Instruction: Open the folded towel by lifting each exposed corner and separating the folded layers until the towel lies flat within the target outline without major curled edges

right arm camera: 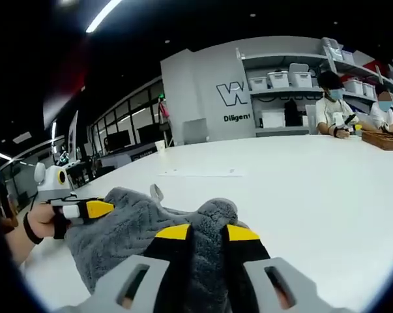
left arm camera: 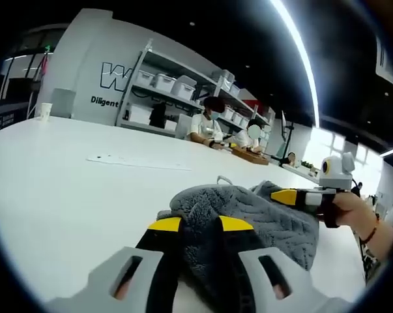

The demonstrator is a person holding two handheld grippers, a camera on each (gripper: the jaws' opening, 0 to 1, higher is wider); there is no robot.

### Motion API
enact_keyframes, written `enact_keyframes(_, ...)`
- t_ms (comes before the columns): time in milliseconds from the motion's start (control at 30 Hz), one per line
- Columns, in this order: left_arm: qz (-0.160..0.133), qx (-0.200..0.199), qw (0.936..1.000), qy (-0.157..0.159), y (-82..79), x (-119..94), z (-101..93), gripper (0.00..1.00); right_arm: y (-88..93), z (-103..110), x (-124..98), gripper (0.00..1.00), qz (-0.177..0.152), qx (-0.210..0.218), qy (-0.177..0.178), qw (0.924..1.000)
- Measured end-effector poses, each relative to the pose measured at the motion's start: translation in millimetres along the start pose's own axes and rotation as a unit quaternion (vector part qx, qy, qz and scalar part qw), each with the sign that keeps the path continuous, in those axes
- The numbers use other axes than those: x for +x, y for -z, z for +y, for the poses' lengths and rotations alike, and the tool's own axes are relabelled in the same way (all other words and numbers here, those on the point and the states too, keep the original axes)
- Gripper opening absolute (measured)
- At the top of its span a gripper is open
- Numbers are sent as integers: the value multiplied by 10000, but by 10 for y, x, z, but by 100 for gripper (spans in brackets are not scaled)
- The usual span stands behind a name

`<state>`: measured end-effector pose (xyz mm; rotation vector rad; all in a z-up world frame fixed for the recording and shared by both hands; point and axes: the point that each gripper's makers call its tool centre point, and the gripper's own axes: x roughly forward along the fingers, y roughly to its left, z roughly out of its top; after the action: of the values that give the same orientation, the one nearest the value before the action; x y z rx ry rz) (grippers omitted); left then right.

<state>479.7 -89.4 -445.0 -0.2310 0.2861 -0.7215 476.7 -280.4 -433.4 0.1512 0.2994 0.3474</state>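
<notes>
Clamped on a fold of the grey towel (left arm camera: 248, 218), the left gripper (left arm camera: 201, 225) rises from six o'clock in the left gripper view, yellow tips pinching plush fabric. At three o'clock there, the right gripper (left arm camera: 292, 196) bites the towel's far edge. In the right gripper view, the left gripper (right arm camera: 95, 209) sits at nine o'clock, while the right gripper (right arm camera: 208, 233) grips bunched cloth at six. Ribbed and rumpled, the towel lies heaped on the white table (right arm camera: 313, 189), a small loop (right arm camera: 156, 192) at its top.
</notes>
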Motion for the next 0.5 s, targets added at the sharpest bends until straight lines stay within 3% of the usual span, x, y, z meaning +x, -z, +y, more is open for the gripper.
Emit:
enact_keyframes(167,-30,27,10000,60,-13,9,-5,6,-28,-11,-1,9,-31,-31,20,10000)
enact_keyframes(500,-19,130,9999,78,-35,-1,8,3,-40,43,-106,5,-151,49,23,9999)
